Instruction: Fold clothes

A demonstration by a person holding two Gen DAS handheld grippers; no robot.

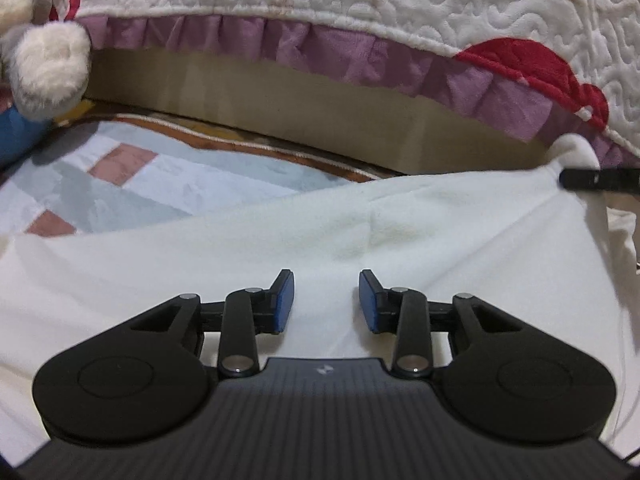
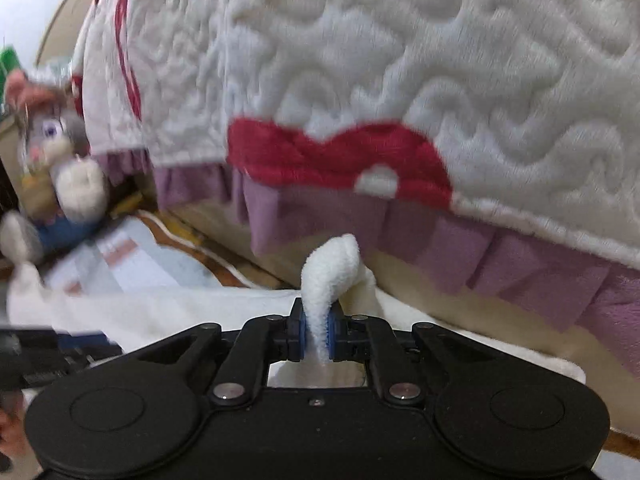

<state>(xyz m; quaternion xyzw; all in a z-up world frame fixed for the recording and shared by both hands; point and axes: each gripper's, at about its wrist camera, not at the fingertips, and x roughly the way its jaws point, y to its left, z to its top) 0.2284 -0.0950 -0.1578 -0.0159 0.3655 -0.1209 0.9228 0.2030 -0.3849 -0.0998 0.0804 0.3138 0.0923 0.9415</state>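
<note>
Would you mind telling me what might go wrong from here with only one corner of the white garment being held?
The right hand-held gripper pinches only a narrow bunch of the white garment, so it may slip out. The left hand-held gripper is open above the cloth, holding nothing, so the fold may skew. The lifted corner sits near the purple ruffle and could brush it.
</note>
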